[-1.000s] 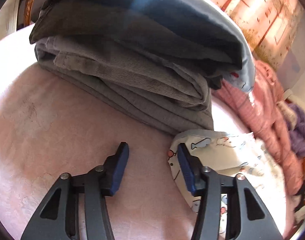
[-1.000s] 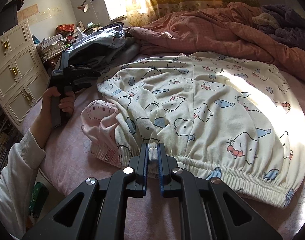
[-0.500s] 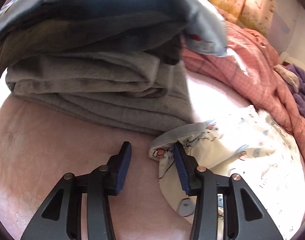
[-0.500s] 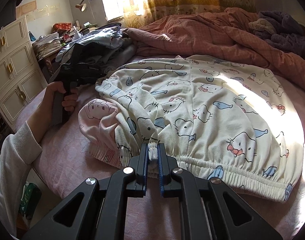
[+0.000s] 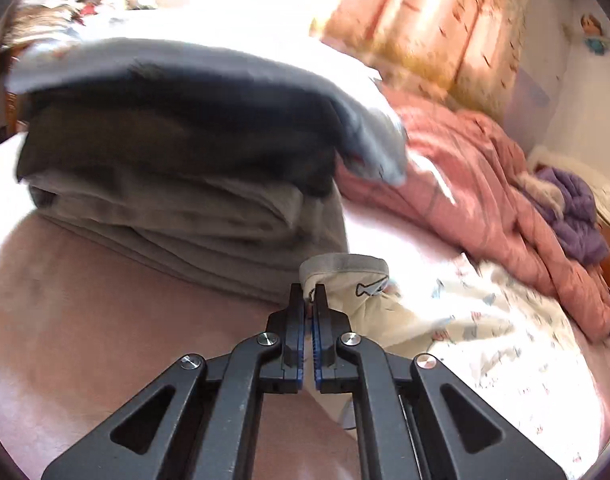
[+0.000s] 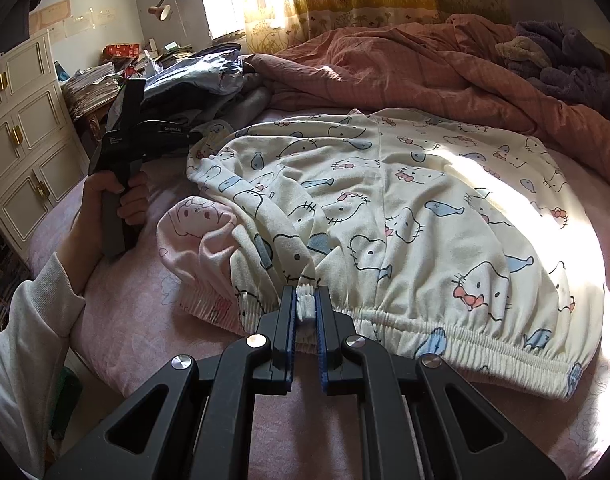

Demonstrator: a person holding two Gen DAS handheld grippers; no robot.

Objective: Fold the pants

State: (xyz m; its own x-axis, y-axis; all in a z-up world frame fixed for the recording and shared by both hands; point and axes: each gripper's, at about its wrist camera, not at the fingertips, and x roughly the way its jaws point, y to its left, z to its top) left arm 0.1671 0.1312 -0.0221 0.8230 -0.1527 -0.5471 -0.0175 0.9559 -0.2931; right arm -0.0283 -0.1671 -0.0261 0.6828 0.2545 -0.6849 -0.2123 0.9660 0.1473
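Note:
Cream cartoon-print pants (image 6: 385,200) lie spread across the pink bed sheet (image 6: 117,300). My right gripper (image 6: 307,292) is shut on the gathered elastic waistband (image 6: 445,328) at the near edge. In the left wrist view my left gripper (image 5: 309,292) has its jaws closing, and they pinch the curled hem (image 5: 345,268) of the pants (image 5: 465,332). The right wrist view shows that left gripper (image 6: 193,136) at the pants' far left corner, held by a hand (image 6: 121,192) in a white sleeve. Its tips are hidden there by cloth.
A stack of folded grey and blue clothes (image 5: 165,160) sits just beyond the left gripper. A rumpled pink quilt (image 6: 425,52) and purple fleece (image 6: 565,56) fill the far side of the bed. A pale pink printed cloth (image 6: 197,220) bulges by the waistband. A cream dresser (image 6: 21,128) stands left.
The left gripper swung right toward the pants' hem, lifted a little, and went from open to shut on the hem. The right gripper kept its hold on the waistband and stayed in place.

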